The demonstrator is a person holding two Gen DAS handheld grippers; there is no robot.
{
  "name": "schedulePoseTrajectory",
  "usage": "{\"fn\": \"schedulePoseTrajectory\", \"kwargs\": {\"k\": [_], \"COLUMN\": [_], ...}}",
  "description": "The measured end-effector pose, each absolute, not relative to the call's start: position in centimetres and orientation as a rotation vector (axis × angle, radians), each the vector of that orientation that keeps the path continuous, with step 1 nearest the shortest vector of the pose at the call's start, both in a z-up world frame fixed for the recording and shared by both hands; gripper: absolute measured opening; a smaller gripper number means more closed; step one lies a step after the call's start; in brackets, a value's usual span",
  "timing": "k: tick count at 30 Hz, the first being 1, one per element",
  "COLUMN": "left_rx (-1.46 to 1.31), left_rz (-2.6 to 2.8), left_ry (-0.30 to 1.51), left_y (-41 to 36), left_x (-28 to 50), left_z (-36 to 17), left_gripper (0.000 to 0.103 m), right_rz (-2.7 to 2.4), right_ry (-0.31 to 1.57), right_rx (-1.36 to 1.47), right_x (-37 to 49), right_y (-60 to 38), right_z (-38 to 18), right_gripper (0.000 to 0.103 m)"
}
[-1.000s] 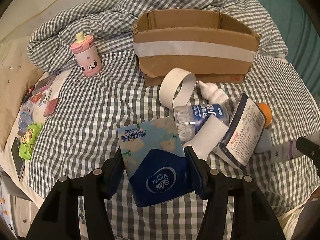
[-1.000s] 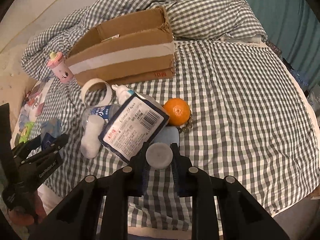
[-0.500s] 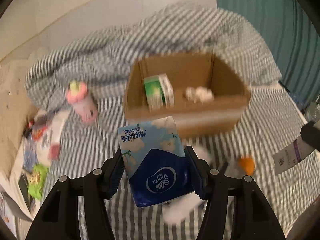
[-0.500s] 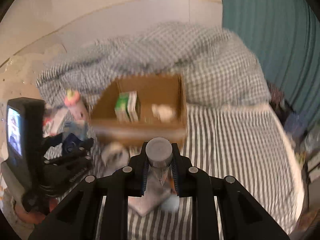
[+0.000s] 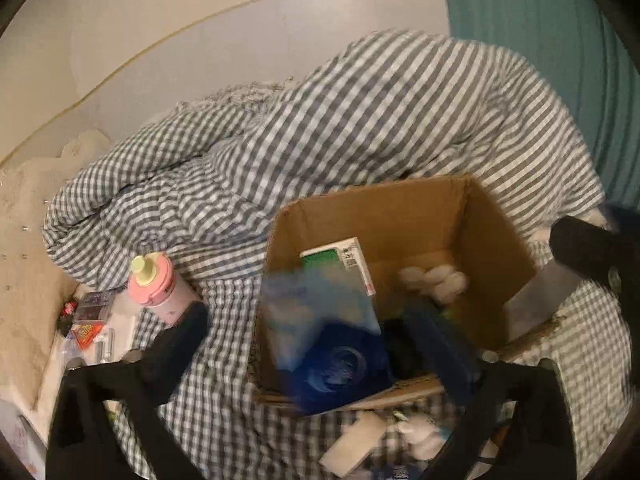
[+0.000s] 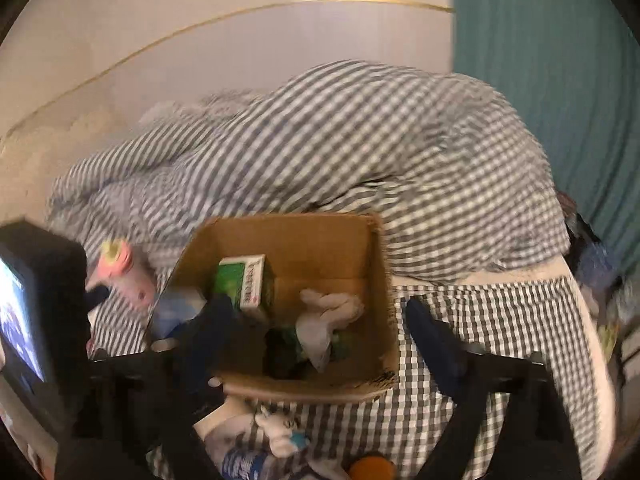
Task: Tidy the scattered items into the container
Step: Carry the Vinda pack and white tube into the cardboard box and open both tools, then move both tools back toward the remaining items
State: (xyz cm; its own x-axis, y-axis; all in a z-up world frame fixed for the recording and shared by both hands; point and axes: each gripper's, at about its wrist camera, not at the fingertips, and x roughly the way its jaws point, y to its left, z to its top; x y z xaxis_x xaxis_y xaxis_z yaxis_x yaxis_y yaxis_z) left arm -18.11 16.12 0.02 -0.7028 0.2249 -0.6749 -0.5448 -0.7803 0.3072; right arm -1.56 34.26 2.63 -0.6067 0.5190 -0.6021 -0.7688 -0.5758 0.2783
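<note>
The cardboard box (image 5: 492, 216) (image 6: 380, 280) stands on the checked bed. It holds a green carton (image 5: 340, 258) (image 6: 244, 280) and a white soft toy (image 5: 436, 280) (image 6: 332, 308). My left gripper (image 5: 316, 340) is open over the box's near left corner. The blue tissue pack (image 5: 324, 340) is blurred between its spread fingers, loose, dropping into the box; it also shows in the right wrist view (image 6: 176, 308). My right gripper (image 6: 320, 336) is open above the box, and nothing is between its fingers.
A pink bottle (image 5: 160, 288) (image 6: 124, 276) stands left of the box. A water bottle (image 6: 248, 464), an orange (image 6: 372, 468), a white toy (image 6: 276, 432) and a white roll (image 5: 352, 440) lie in front of the box. A heaped checked duvet (image 5: 360, 120) lies behind it. Small packets (image 5: 88, 320) lie far left.
Both grippers moved forward over the box and opened. The left let go of the tissue pack, which is falling in. The bottle that the right gripper held is gone from its fingers.
</note>
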Motion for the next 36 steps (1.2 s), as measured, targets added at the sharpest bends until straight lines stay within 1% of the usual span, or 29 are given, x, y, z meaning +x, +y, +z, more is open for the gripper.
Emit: {"fn": "schedulePoseTrajectory", "kwargs": {"k": [3, 6, 12, 17, 21, 25, 30, 36], "left_rx": [-0.883, -0.893, -0.877, -0.823, -0.823, -0.844, -0.879, -0.973], "left_rz": [2.431, 2.426, 2.408, 2.408, 2.392, 2.398, 2.388, 2.387], "left_ry": [0.728, 0.743, 0.678, 0.679, 0.681, 0.67, 0.651, 0.611], "left_y": [15.9, 15.6, 13.7, 11.4, 9.8, 8.1, 5.7, 2.3], "left_x": [-17.8, -17.3, -14.6, -11.0, -8.4, -6.2, -3.9, -3.3], "left_z": [-0.9, -1.2, 0.9, 2.7, 2.8, 1.9, -0.5, -5.2], "left_gripper": [0.103, 0.103, 0.103, 0.103, 0.103, 0.103, 0.103, 0.103], "right_rz": [2.206, 2.204, 2.208, 2.197, 2.184, 2.175, 2.153, 2.116], "right_ry": [0.731, 0.717, 0.684, 0.624, 0.629, 0.65, 0.718, 0.815], "right_rx": [-0.623, -0.638, -0.602, -0.584, -0.567, -0.574, -0.596, -0.649], "right_x": [-0.6, 0.7, 4.9, 8.1, 10.3, 11.7, 13.0, 13.2], "right_y": [34.0, 32.8, 29.3, 26.2, 23.7, 21.1, 18.3, 16.8], "right_z": [1.7, 1.7, 3.3, 4.4, 4.3, 2.7, -1.0, -6.1], "right_gripper": [0.089, 0.089, 0.089, 0.089, 0.089, 0.089, 0.089, 0.089]}}
